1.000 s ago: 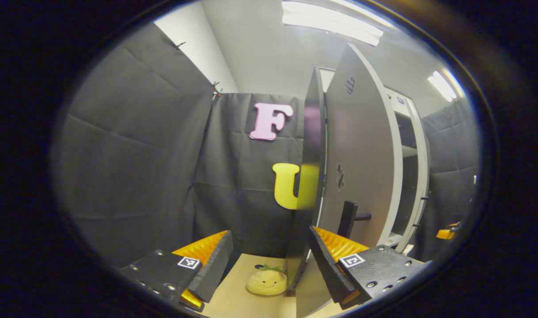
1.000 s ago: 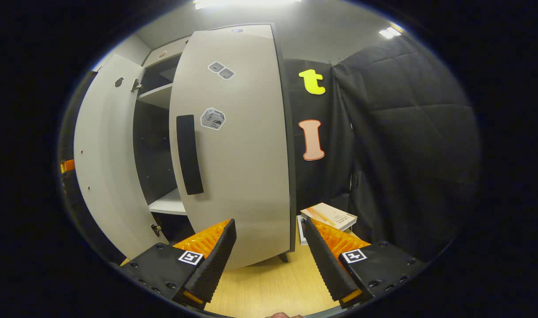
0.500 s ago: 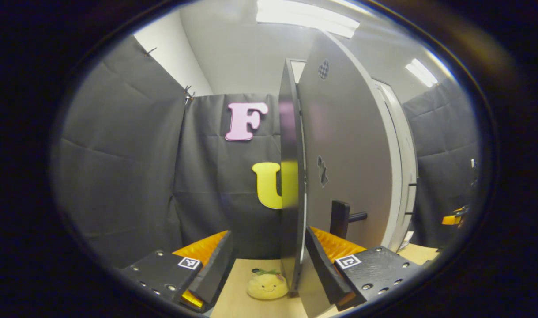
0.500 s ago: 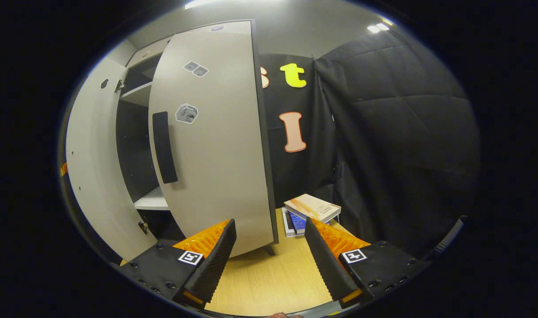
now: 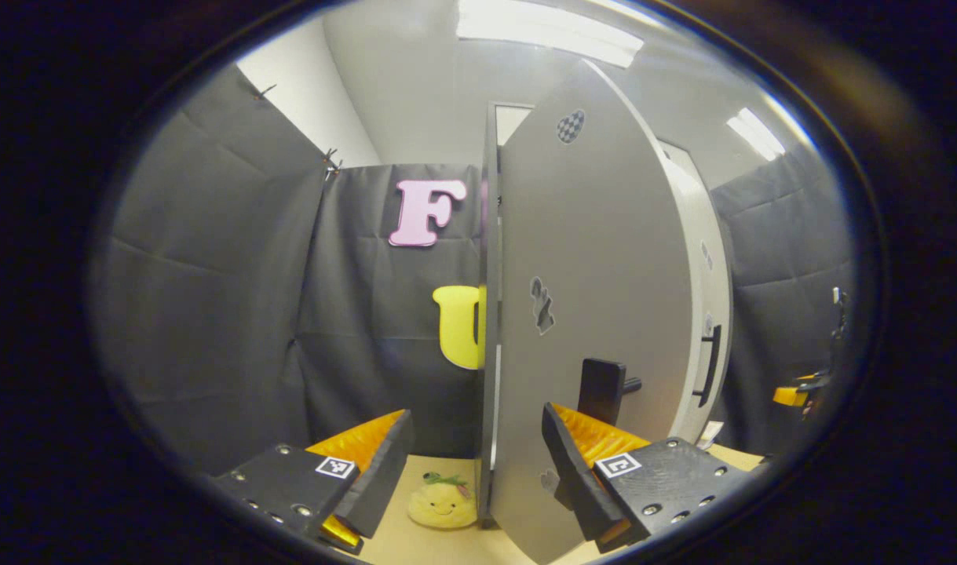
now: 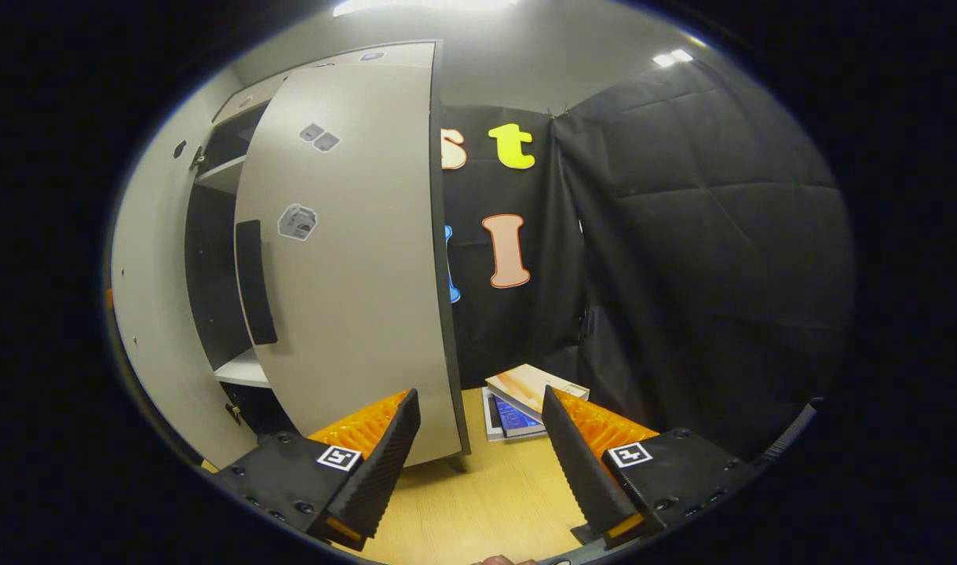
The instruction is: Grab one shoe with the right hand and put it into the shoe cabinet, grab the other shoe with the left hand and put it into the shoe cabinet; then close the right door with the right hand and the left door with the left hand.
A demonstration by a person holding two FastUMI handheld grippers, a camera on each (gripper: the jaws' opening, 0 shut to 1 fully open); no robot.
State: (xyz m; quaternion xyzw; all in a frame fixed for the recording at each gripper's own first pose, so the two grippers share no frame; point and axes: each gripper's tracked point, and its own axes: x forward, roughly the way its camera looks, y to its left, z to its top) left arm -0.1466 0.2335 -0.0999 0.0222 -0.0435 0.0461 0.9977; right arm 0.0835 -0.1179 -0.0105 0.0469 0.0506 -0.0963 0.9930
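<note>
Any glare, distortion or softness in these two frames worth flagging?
Left gripper view: ceiling light blows out; fisheye bows the left door, its glossy edge mirroring wall colours; overall slightly soft. Right gripper view: sharper, darker at the cloth side; right door bulges, books stay legible as shapes.

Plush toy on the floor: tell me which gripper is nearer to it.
Left. The left gripper hangs just above the plush toy, by the left door. The right gripper faces the right door, near the books.
</note>
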